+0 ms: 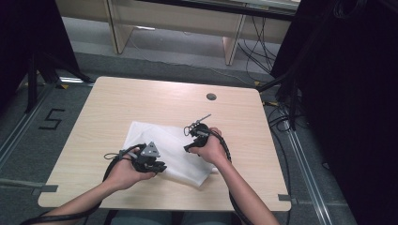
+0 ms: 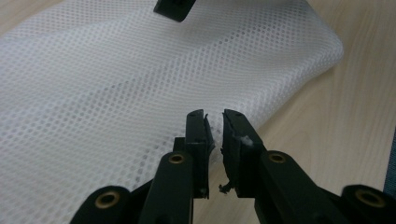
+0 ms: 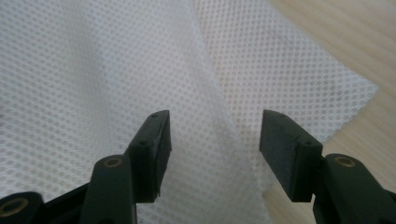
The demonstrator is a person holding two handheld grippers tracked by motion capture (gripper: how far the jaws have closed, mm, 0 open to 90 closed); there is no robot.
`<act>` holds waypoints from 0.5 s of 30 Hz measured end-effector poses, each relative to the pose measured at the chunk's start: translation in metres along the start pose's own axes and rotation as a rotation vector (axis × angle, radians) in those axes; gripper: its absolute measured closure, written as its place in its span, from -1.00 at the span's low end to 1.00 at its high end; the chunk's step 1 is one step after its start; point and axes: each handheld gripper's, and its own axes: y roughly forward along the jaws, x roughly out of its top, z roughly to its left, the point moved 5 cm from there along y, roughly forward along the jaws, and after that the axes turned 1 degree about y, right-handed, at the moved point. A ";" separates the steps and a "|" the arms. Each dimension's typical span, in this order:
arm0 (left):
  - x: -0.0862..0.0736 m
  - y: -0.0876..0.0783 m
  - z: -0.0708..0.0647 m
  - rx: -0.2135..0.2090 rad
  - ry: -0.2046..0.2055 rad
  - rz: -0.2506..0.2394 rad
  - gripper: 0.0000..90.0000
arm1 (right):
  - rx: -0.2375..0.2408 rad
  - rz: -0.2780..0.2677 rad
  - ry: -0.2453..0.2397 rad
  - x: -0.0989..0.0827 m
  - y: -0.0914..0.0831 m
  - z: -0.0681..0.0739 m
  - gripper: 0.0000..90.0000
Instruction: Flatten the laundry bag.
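Note:
A white mesh cloth (image 1: 164,140) lies folded on the wooden table (image 1: 117,103), near its front. My left gripper (image 1: 162,167) sits at the cloth's near edge. In the left gripper view its jaws (image 2: 215,121) stand almost together, and the cloth's edge (image 2: 140,93) runs into the narrow gap between them. My right gripper (image 1: 187,148) hovers over the cloth's right part. Its jaws (image 3: 215,126) stand wide open, with a raised fold of mesh (image 3: 210,70) between them and untouched by the pads. A jaw of the right gripper (image 2: 175,8) pokes in at the top of the left gripper view.
A round cable hole (image 1: 211,96) sits near the table's far edge. Bare wood surrounds the cloth. Black curtains and stands flank the table, cables (image 1: 281,117) lie on the floor at the right, and a desk (image 1: 187,23) stands behind.

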 end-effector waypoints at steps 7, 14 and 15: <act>0.000 0.011 -0.004 -0.006 0.019 0.016 0.77 | -0.023 0.028 0.014 -0.001 0.015 -0.007 0.11; 0.000 0.018 -0.002 -0.001 0.010 0.023 0.78 | 0.004 0.046 -0.045 0.004 0.016 -0.003 0.72; -0.001 0.019 -0.001 -0.002 0.030 0.032 0.78 | 0.021 0.057 -0.039 0.003 0.016 0.001 0.90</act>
